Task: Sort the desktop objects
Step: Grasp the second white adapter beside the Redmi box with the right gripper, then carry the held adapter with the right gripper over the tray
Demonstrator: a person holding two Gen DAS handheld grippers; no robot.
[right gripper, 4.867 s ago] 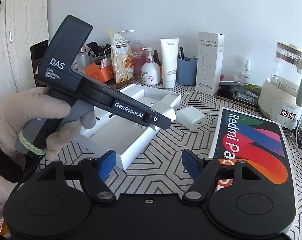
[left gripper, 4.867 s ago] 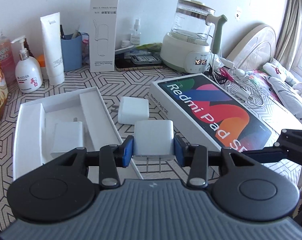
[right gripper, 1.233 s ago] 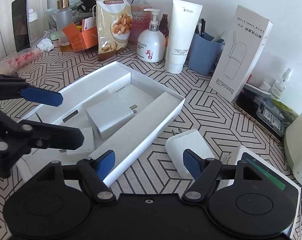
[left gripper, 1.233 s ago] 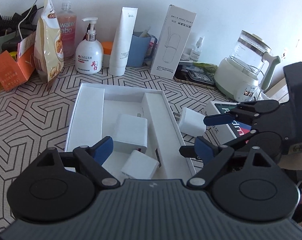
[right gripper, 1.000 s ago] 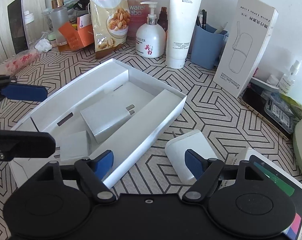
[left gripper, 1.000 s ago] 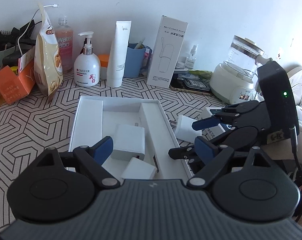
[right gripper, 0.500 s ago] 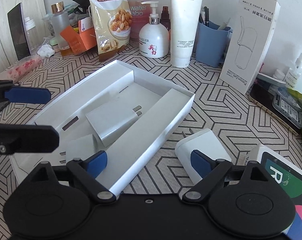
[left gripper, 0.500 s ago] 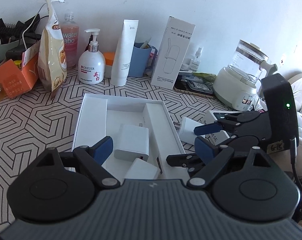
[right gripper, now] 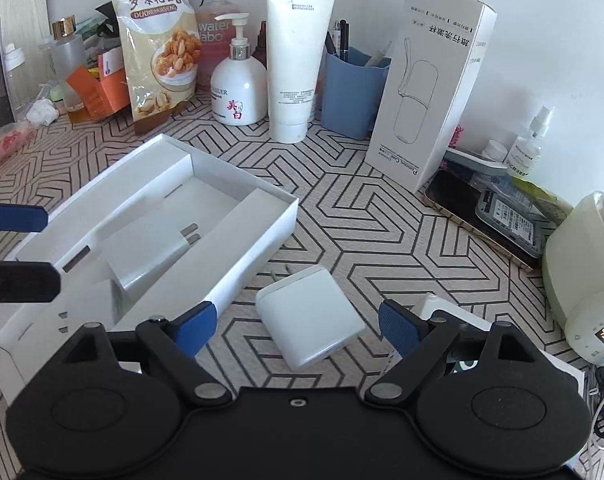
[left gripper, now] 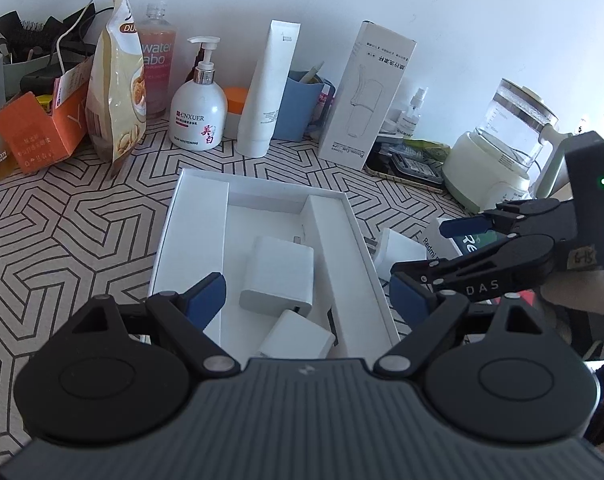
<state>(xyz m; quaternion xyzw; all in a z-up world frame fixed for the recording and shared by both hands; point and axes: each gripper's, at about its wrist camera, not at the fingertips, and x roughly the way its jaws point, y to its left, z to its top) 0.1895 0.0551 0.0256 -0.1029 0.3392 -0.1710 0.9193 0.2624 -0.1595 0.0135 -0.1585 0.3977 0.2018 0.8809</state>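
The right gripper (right gripper: 297, 322) is hanging low over the table (right gripper: 354, 224) with its jaws spread wide and nothing between the pads. A white charger (right gripper: 310, 316) is lying flat on the table just ahead of the blue fingertips (right gripper: 398, 326), inside the gap between them but touching neither. Its prongs are pointing away from the gripper and a little to the left, toward the tray's (right gripper: 261, 236) near wall, so its long axis is running roughly along the gripper's line of sight. The charger is sitting just beside the tray, outside it, with the corner of a tablet box (right gripper: 558, 364) on its other side.

The left gripper (left gripper: 308, 296) is hovering over the tray (left gripper: 199, 216), jaws also apart and empty. Two more chargers are lying in the tray's middle compartment: the larger one (left gripper: 277, 274) with its prongs toward the far wall, the smaller one (left gripper: 297, 338) nearer the gripper and turned at an angle. From this side the loose charger (left gripper: 400, 248) is showing just right of the tray, under the right gripper (left gripper: 434, 256).
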